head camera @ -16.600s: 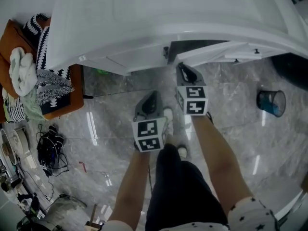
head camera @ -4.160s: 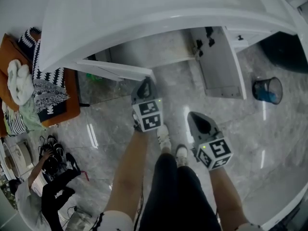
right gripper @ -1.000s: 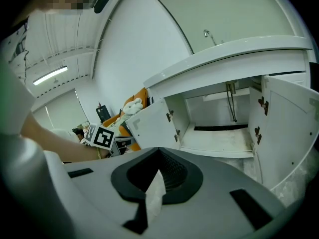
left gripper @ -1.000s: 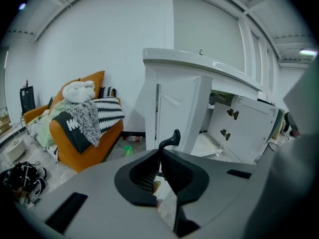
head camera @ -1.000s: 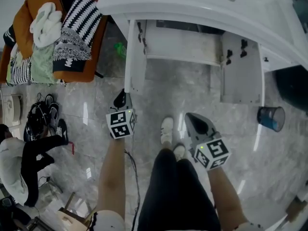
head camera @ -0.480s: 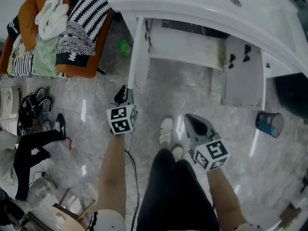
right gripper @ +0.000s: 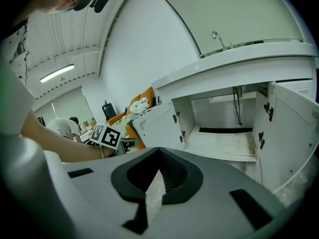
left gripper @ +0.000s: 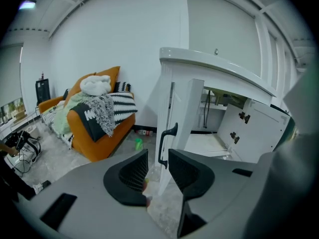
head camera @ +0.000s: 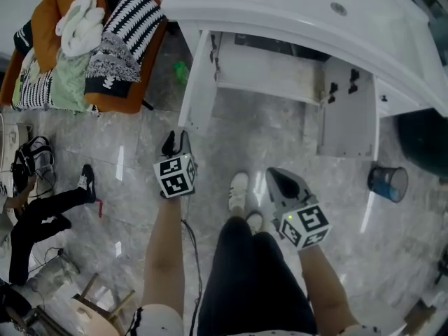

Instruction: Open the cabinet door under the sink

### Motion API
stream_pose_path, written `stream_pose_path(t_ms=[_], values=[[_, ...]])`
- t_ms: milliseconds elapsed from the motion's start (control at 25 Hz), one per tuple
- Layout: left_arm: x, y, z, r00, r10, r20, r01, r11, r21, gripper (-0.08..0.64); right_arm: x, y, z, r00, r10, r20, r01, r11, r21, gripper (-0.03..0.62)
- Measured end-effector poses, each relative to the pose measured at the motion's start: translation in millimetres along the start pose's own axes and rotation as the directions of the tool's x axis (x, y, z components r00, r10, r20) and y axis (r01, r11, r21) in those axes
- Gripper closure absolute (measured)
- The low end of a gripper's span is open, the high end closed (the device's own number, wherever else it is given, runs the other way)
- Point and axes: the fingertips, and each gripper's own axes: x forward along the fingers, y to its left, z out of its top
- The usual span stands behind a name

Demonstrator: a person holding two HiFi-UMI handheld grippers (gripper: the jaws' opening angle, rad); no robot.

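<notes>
1. Grey marble floor [head camera: 280,138] spreads in front of a white sink [head camera: 301,12] unit. An orange sofa [head camera: 43,16] heaped with cushions stands off to the left, and a blue bin [head camera: 387,182] to the right.
2. Both doors under the sink stand swung wide. The left door [head camera: 198,82] and the right door [head camera: 348,114] flank the bare cabinet shelf [head camera: 269,72], which lies fully exposed.
3. The left tongs [head camera: 175,142] sit just short of the left door's free edge. Their jaws are opening, with nothing clamped between them.
4. In the left gripper view, the door's black handle [left gripper: 167,142] shows just beyond the gap of the tongs [left gripper: 158,156], and the pads do not touch it.
5. The right tongs [head camera: 274,176] hang back over the floor beside the person's white shoes [head camera: 238,187], well apart from the right door. Their jaws are pressed together and hold nothing [right gripper: 158,151].
</notes>
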Motion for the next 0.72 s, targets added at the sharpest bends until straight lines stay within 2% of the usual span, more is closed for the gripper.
stream_pose_path(t_ms=[520,720], values=[[-76,-41,-3,1.000,-0.011,0.000,0.010,0.996,-0.091,0.442,-49,10,26,0.999,-0.025,0.024,0.026,1.000,-0.014,0.584],[-107,-72,6,0.999,-0.038,-0.007,0.038,0.997,-0.067,0.443,-76,16,26,0.999,-0.044,0.025,0.044,0.999,-0.003,0.584]])
